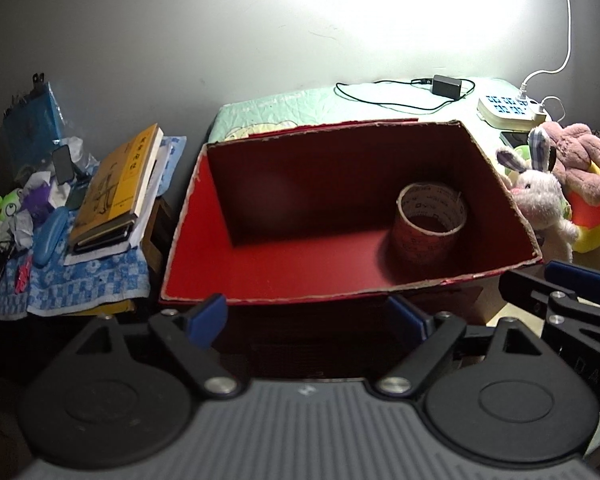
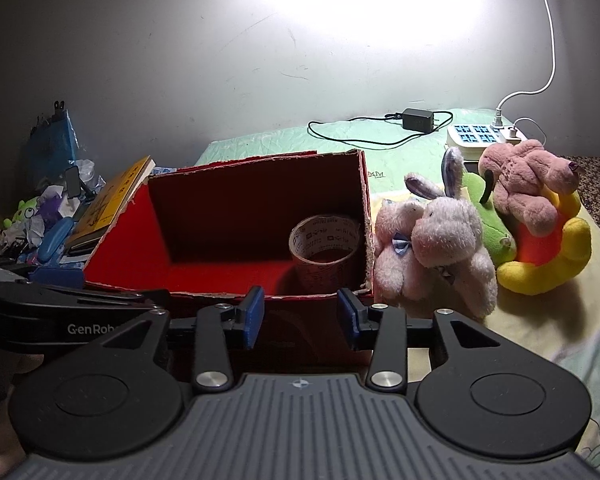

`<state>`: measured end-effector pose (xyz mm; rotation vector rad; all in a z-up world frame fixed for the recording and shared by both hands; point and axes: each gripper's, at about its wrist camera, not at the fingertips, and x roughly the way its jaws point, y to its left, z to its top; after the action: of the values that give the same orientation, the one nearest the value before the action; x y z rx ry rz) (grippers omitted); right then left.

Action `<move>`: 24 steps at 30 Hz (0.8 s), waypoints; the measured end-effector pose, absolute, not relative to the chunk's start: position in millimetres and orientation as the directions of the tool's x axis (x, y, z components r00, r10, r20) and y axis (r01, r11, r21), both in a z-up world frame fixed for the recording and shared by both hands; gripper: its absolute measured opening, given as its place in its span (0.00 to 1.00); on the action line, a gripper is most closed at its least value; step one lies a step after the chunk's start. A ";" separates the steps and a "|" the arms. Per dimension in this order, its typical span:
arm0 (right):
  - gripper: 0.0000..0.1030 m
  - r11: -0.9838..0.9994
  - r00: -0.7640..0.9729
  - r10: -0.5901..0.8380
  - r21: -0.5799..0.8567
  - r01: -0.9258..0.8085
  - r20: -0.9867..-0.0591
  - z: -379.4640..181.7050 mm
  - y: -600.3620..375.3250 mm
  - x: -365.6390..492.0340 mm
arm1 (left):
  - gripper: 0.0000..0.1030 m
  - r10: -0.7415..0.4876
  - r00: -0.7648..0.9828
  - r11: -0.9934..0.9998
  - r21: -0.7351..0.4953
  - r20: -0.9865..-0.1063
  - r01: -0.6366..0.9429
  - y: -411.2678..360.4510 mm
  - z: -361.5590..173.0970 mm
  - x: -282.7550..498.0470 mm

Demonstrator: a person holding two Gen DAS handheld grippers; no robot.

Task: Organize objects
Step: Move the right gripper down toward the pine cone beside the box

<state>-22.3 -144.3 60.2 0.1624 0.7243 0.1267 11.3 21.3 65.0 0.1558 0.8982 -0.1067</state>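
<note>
An open red cardboard box point(image 1: 260, 264) point(image 2: 224, 272) stands on the bed right in front of both grippers. In its right corner stands a roll of printed tape point(image 1: 430, 216) point(image 2: 324, 250). My left gripper point(image 1: 308, 320) is open wide just before the box's near wall, nothing between its blue pads. My right gripper point(image 2: 302, 320) is open too, in front of the same wall below the tape, holding nothing. A pile of plush toys lies right of the box: a white rabbit point(image 2: 444, 240) point(image 1: 540, 196), a pink dog point(image 2: 532, 188), a yellow and orange plush point(image 2: 548, 248).
Left of the box, a side table with a blue checked cloth point(image 1: 92, 276) bears yellow books point(image 1: 112, 188), a blue case point(image 1: 48, 236) and crumpled clutter. A black charger point(image 1: 446, 86) with its cable and a white power strip point(image 1: 508, 108) lie on the bed behind.
</note>
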 end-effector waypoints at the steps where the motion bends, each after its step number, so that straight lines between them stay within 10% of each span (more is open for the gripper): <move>1: 0.42 0.980 0.740 0.172 0.192 -0.060 -0.650 59.6 -144.3 -23.9 | 0.86 -0.031 0.613 0.983 0.087 -0.789 0.162 20.5 63.4 8.6; 24: 0.43 0.952 0.576 0.268 0.304 -0.035 -0.772 21.3 -158.8 -41.0 | 0.92 -0.135 0.429 0.978 -0.050 -0.893 0.204 30.2 12.5 -17.7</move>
<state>-41.0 -158.8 21.3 0.2686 0.9429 0.1796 -17.7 30.2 12.5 0.0690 1.1079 -0.2121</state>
